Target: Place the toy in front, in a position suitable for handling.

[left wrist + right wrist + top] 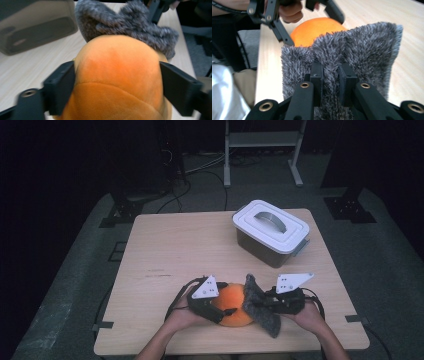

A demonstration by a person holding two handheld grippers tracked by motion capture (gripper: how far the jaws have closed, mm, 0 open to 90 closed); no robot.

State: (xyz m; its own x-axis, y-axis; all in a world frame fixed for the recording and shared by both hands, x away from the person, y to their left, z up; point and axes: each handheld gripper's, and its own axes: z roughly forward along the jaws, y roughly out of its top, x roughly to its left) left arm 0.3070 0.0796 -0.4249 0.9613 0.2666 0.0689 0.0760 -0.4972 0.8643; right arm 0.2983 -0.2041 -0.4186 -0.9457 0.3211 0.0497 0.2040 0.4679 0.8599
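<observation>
A round orange plush (234,301) lies near the table's front edge, with a grey furry cloth (270,322) against its right side. My left gripper (227,312) straddles the plush (117,62): its jaws stand wide, one on each flank, against the plush with no dent showing. My right gripper (262,302) is shut on the grey cloth (367,50), a fold of fur pinched between its jaws (330,75). In the right gripper view the plush (317,26) shows behind the cloth. The cloth (130,22) sits behind the plush in the left gripper view.
A white-lidded box (270,227) with a grey handle stands at the back right of the wooden table (175,245); its translucent side (37,27) appears in the left gripper view. Dark floor, cables and stands surround the table.
</observation>
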